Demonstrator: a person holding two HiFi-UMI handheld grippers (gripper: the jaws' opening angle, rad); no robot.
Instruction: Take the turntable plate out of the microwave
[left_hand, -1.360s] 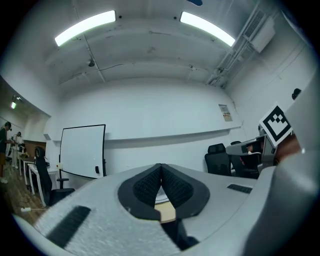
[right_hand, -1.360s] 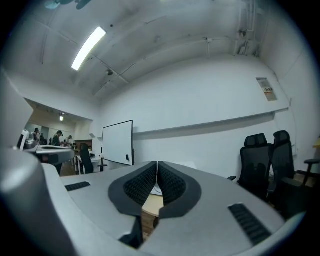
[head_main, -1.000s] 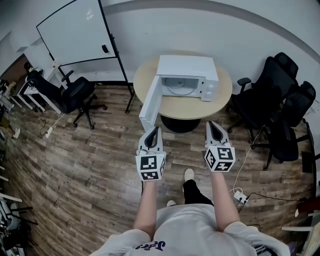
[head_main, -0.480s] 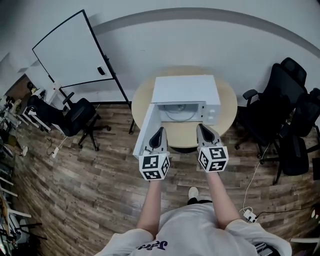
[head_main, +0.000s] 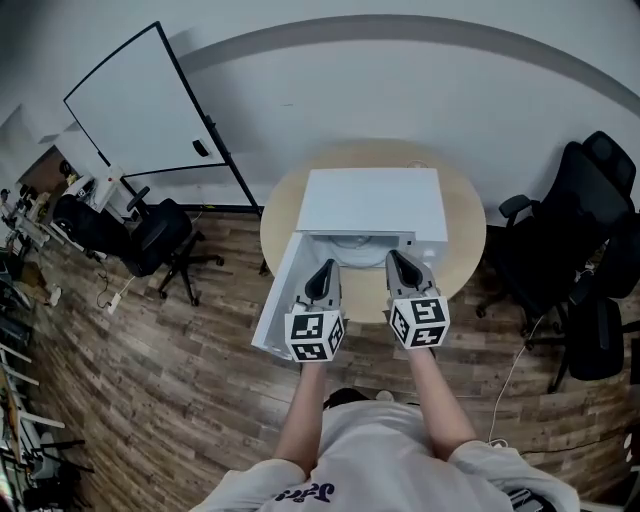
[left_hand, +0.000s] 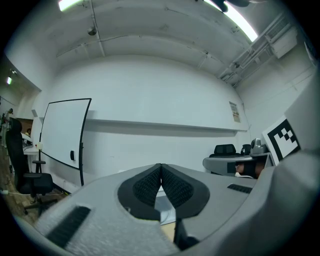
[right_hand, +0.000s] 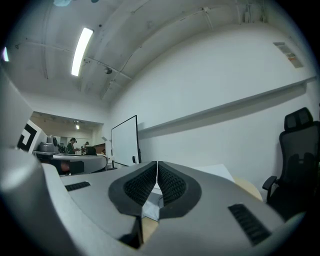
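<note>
Hanging open on the left, the microwave door (head_main: 278, 300) flanks the left claw (head_main: 325, 268), pressed together and empty. Behind it, inside the white microwave (head_main: 372, 203) on the round bench (head_main: 465, 225), the turntable plate (head_main: 352, 239) seems to sit, only its front edge showing. The right claw (head_main: 394, 256) is likewise pressed together, empty.

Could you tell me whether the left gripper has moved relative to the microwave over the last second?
Yes. The left gripper has moved forward, from over the floor to the open front of the microwave.
</note>
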